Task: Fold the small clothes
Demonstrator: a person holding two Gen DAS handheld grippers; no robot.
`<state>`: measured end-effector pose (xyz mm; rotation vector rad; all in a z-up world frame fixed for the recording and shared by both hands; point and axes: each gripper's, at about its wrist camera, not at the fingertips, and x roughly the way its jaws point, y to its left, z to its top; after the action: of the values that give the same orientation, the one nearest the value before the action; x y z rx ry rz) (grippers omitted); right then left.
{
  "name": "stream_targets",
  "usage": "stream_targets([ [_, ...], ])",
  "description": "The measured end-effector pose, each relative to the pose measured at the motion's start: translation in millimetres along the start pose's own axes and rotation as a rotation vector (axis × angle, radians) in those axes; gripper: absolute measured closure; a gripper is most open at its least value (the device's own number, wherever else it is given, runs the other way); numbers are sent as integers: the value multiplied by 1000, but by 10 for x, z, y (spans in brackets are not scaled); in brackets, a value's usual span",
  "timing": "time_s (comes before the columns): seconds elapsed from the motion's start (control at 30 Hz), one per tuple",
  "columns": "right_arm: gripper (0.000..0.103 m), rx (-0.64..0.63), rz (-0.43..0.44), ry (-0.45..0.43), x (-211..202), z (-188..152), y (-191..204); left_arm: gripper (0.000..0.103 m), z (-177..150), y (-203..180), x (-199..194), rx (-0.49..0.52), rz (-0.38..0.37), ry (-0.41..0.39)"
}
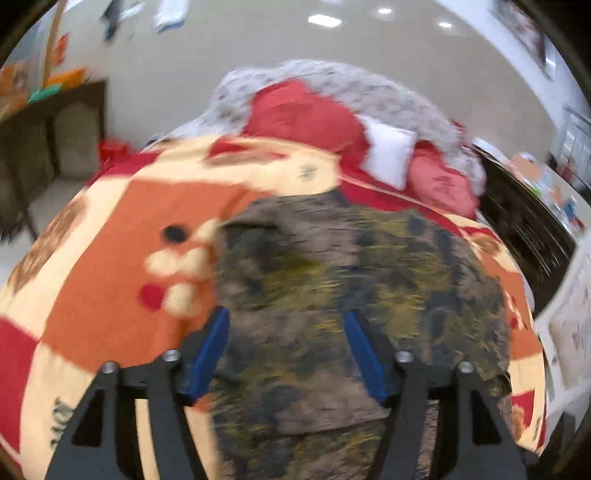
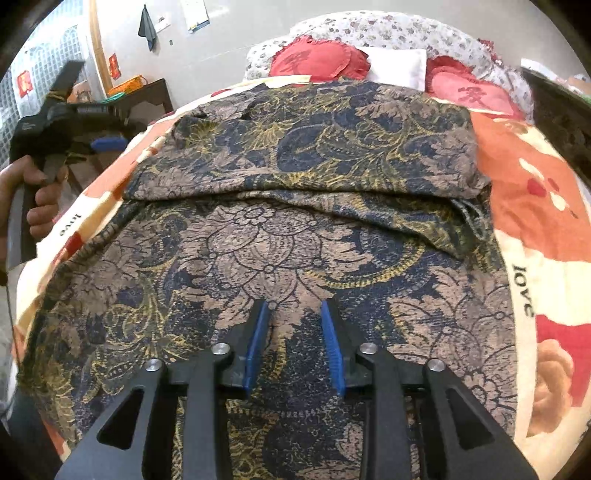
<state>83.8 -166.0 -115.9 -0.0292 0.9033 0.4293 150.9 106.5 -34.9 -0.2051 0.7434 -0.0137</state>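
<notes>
A dark blue, brown and gold floral garment lies spread on the bed, with a folded layer lying across its far half. My right gripper hovers over the near part of the cloth; its blue pads stand apart and press on nothing. In the left wrist view, which is blurred, the same garment fills the middle. My left gripper is over its left edge with jaws wide and nothing between them. The right wrist view shows that left gripper off the bed's left side, held by a hand.
The bed carries an orange, red and cream blanket printed "love". Red heart pillows, a white pillow and a grey floral quilt lie at the far end. A dark wooden table stands left, and dark furniture is at the right.
</notes>
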Motion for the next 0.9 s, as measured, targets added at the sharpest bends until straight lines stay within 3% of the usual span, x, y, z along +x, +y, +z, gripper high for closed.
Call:
stream_targets([
  [0.07, 32, -28, 59, 18, 20, 36, 53, 33, -59, -195, 176, 63, -19, 50],
  [0.13, 23, -68, 65, 50, 51, 68, 137, 46, -127, -267, 369, 92, 20, 86],
  [0.17, 24, -94, 46, 79, 67, 100, 179, 53, -191, -256, 504, 103, 69, 122],
  [0.2, 28, -109, 25, 98, 66, 133, 207, 72, -254, -203, 616, 106, 119, 151],
  [0.23, 47, -113, -4, 90, 13, 205, 212, 76, -330, -100, 703, 99, 175, 161],
  [0.27, 60, -107, -12, 67, -39, 255, 187, 77, -384, -7, 725, 79, 167, 142],
  [0.33, 60, -71, -62, -36, -206, 458, 61, 77, -484, 95, 679, 63, 118, 87],
  [0.43, 67, -10, -142, -124, -220, 753, -215, 77, -498, 88, 657, 60, 147, 72],
  [0.53, 77, 62, -191, -117, 20, 924, -576, 77, -504, 87, 660, 62, 155, 72],
  [0.6, 83, 102, -258, -53, 258, 911, -879, 77, -490, 108, 669, 53, 146, 75],
  [0.63, 90, 110, -243, -66, 301, 849, -1014, 77, -483, 128, 680, 44, 137, 77],
  [0.7, 90, 139, -201, -88, 246, 804, -1123, 77, -489, 139, 685, 30, 125, 79],
  [0.83, 89, 113, -217, 1, 175, 1014, -1023, 77, -512, 172, 665, 10, 106, 79],
  [0.9, 89, 125, -226, -64, 2, 1177, -1071, 77, -511, 156, 671, 20, 118, 79],
])
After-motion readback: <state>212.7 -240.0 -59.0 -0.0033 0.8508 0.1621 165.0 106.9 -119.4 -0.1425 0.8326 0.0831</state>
